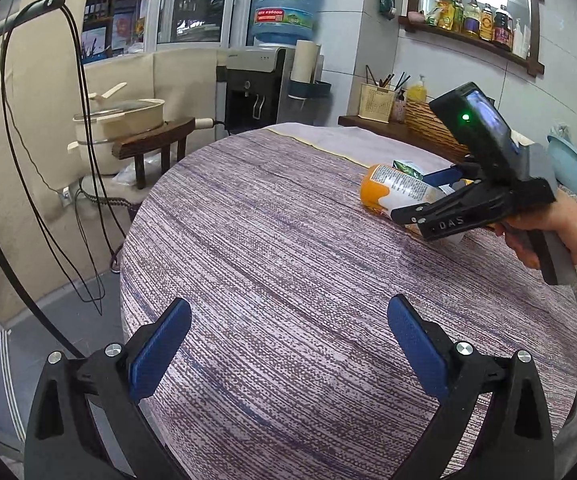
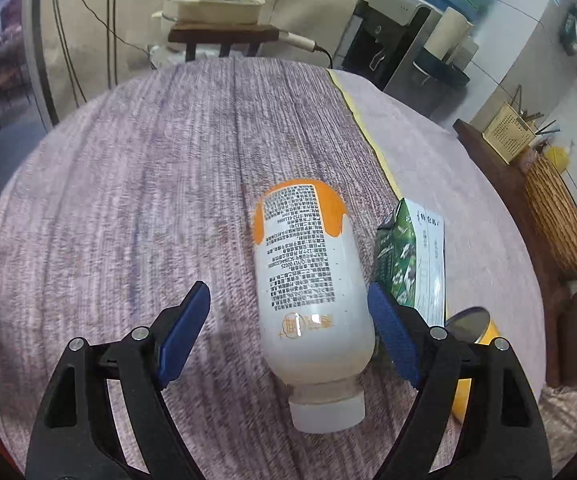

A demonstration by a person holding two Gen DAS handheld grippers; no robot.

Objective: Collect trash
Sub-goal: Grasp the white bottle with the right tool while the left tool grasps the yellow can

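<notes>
Bottle [image 2: 308,280], smooth white plastic, lies on woven cloth [image 2: 128,200] between open right claw [image 2: 288,316]; left claw [image 1: 288,340] open, empty.

Water dispenser [image 1: 254,88], cream pot [image 1: 128,118], wicker basket [image 2: 560,220].

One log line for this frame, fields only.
left gripper: open, empty | right gripper: open, around bottle, lying on table | carton, can: beside bottle

Both wrist views overlook the table [image 1: 288,240], sharing the bottle [image 2: 308,272].
</notes>
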